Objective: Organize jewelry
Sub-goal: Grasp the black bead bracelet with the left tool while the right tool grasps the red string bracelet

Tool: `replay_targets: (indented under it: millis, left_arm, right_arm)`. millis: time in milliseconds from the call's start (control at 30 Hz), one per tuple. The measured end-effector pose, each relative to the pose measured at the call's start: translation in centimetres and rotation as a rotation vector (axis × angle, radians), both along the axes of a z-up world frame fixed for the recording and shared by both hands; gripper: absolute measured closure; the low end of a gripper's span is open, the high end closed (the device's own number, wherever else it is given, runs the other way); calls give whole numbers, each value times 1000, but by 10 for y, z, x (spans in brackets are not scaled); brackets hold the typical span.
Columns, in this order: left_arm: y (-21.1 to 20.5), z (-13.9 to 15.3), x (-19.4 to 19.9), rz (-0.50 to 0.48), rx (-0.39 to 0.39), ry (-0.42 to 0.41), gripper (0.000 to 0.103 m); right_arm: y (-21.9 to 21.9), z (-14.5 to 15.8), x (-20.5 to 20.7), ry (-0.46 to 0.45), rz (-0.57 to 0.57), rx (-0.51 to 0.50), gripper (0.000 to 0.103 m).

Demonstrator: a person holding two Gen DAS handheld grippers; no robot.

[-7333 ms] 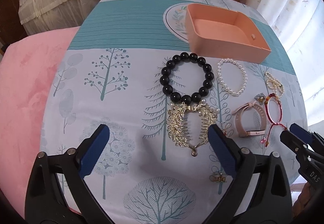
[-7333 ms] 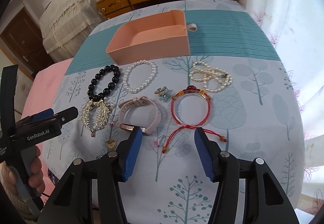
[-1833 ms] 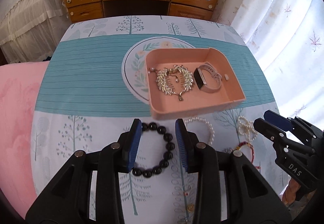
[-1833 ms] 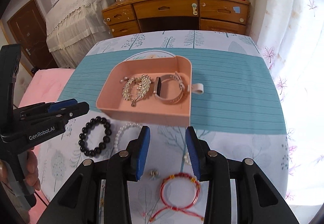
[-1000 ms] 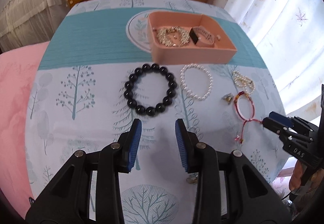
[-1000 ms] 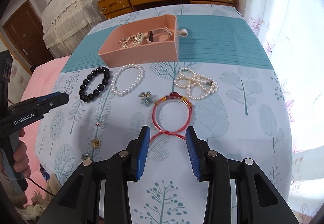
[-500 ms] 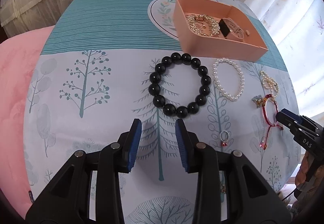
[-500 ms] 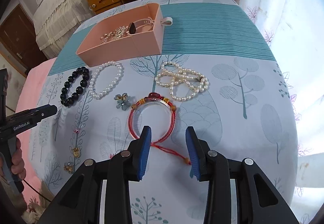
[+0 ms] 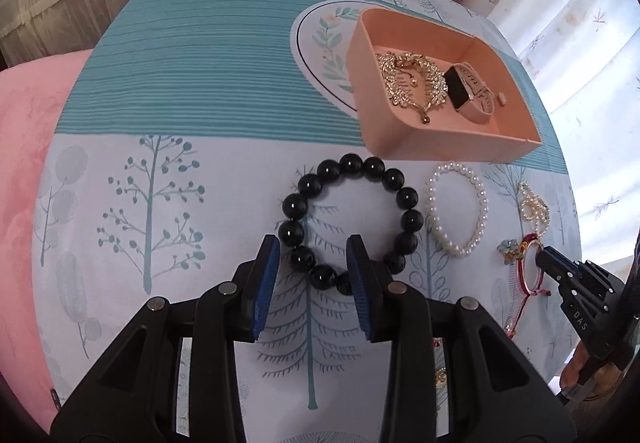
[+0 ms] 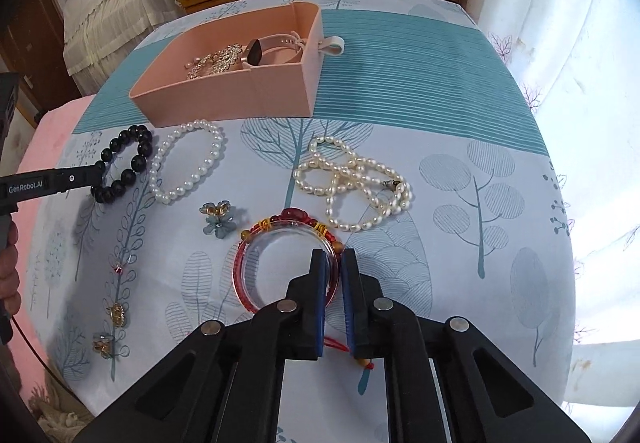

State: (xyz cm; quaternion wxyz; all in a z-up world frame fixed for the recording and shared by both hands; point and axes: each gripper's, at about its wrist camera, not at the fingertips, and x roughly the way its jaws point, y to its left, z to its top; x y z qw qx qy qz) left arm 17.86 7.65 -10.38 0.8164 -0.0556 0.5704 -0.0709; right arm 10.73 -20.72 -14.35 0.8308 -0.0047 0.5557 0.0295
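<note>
Jewelry is spread over a tree-print cloth (image 10: 460,115) covering the desk, with a pink tray (image 10: 224,99) set toward the far side. A gold leaf-shaped piece (image 9: 412,83) and a pink watch (image 9: 468,95) are seen inside the tray.

The right hand-held gripper (image 10: 331,263) has just been closing, and its blue pads are clamped on the near rim of the red bangle (image 10: 256,275), which lies flat on the cloth; its red cord is trailed under the gripper. The long pearl strand (image 10: 352,183) is piled just beyond the bangle, and a small blue flower piece (image 10: 218,221) is placed just left of it.

The left hand-held gripper (image 9: 314,271) is held with its jaws apart, one pad on each side of the near arc of the black bead bracelet (image 9: 348,219); the right pad looks to be against a bead, the left pad clear, so nothing is gripped. The white pearl bracelet (image 9: 458,209) is laid just right of the black one, below the tray.

Small rings and earrings (image 10: 116,313) are scattered along the near left part of the cloth. A person's fingers (image 10: 9,275) are seen at the left edge of the right wrist view.
</note>
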Motion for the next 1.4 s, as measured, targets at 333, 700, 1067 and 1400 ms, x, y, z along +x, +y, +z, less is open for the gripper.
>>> replay_targets:
  millis: [333, 700, 1067, 1400]
  left_arm:
    - [-2, -11, 24, 12, 31, 35, 72]
    - [-16, -8, 15, -35, 78, 33, 91]
    - [-33, 87, -15, -75, -46, -169, 91]
    - [-72, 164, 3, -150, -65, -309, 91]
  right_arm:
    - [-3, 1, -5, 8, -17, 67, 96]
    - [1, 19, -15, -30, -21, 112, 96]
    - [-1, 51, -21, -93, -11, 151, 96]
    - [5, 99, -4, -212, 3, 157, 96]
